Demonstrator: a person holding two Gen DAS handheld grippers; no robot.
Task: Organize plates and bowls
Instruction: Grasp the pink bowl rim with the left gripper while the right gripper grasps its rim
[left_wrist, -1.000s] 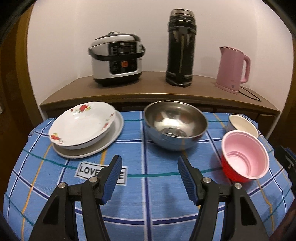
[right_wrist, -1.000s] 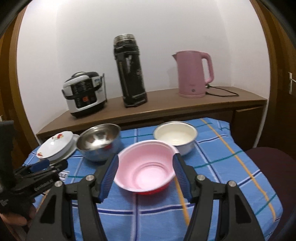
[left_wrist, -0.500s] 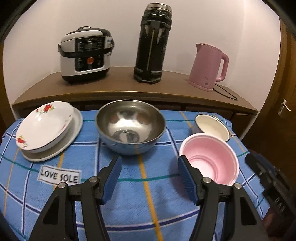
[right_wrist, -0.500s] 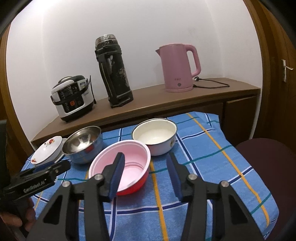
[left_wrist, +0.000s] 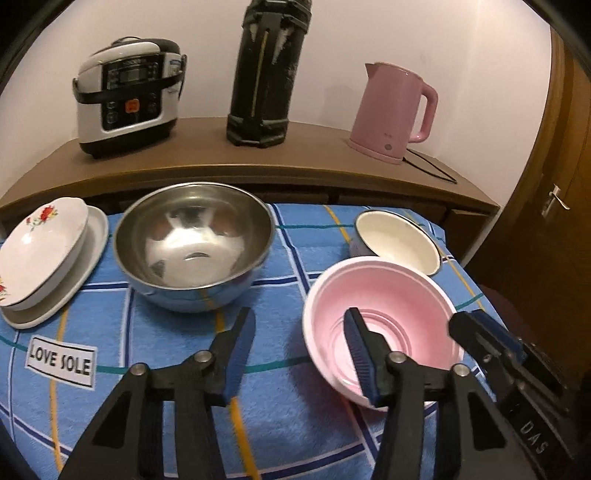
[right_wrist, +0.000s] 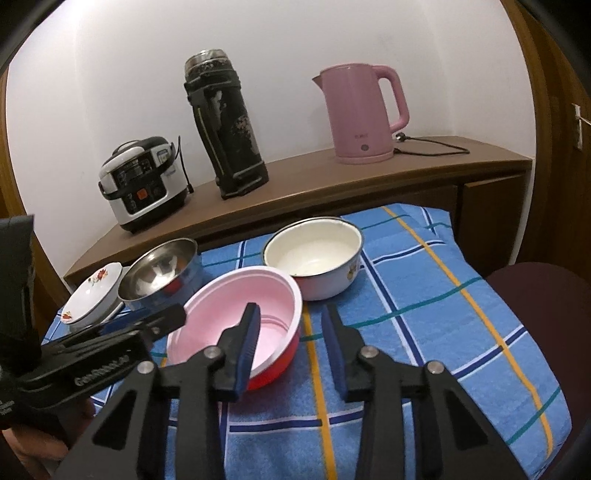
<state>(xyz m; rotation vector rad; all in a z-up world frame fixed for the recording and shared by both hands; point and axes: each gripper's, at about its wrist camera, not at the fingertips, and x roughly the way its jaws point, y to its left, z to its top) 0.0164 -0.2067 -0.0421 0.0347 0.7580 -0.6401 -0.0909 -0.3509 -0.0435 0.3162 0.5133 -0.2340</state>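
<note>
A pink bowl with a red outside (left_wrist: 384, 306) (right_wrist: 236, 314) sits on the blue checked cloth. My left gripper (left_wrist: 299, 350) is open, its right finger over the bowl's left rim, its left finger on the cloth side. My right gripper (right_wrist: 291, 343) is open, its left finger inside the bowl's right rim, its right finger outside. A steel bowl (left_wrist: 194, 240) (right_wrist: 159, 273) stands left of it, a white enamel bowl (left_wrist: 397, 242) (right_wrist: 314, 254) behind it. A flowered white dish rests on a white plate (left_wrist: 44, 254) (right_wrist: 90, 295) at far left.
A wooden shelf (left_wrist: 221, 162) behind the table carries a rice cooker (left_wrist: 127, 96), a black thermos (left_wrist: 267, 70) and a pink kettle (left_wrist: 391, 110). A dark chair seat (right_wrist: 543, 295) is at the table's right. A door (left_wrist: 554, 206) is on the right.
Both grippers have closed in on the pink bowl. The left gripper swung right from the steel bowl to the pink bowl's left rim. The right gripper now straddles its right rim.
</note>
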